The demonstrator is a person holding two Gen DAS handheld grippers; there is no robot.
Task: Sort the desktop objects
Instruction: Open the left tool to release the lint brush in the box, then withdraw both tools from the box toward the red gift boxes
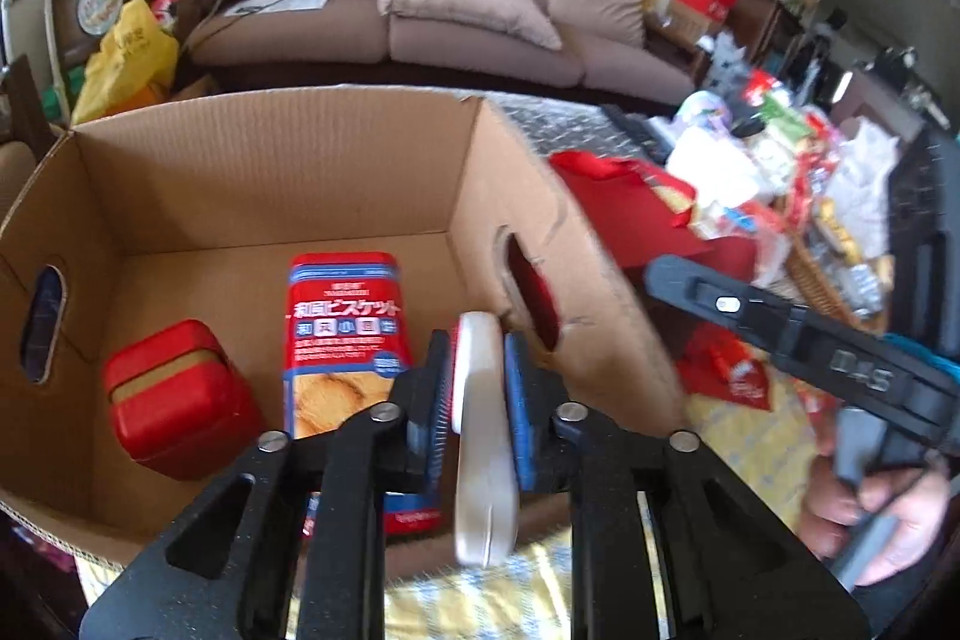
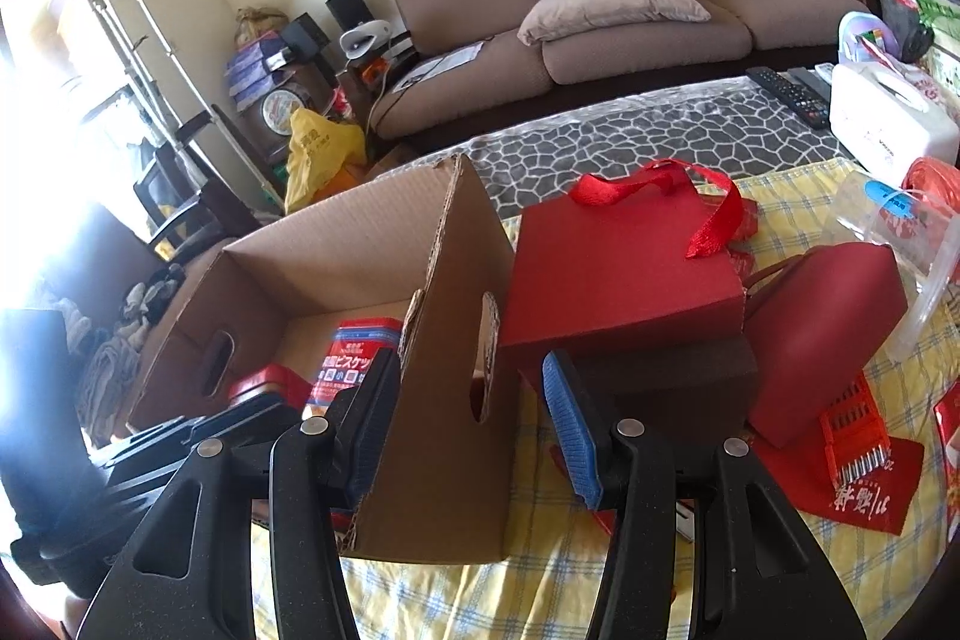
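Cardboard box (image 1: 252, 196) holds biscuit tin (image 1: 345, 340), red tin (image 1: 174, 394); left hand-held gripper (image 1: 477, 400) clamps white disc (image 1: 483, 436); right (image 2: 474, 424) apart.

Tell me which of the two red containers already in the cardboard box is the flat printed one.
The biscuit tin, lying flat mid-box with Japanese lettering and a biscuit picture on its lid. The red square tin to its left is plain and boxier, with a tan band.

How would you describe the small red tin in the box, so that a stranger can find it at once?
Find the open cardboard box on the yellow checked cloth. On its floor lie two red items: the small tin sits left of the tall biscuit pack. The tin is squat, plain red with a tan band, and has no printing.
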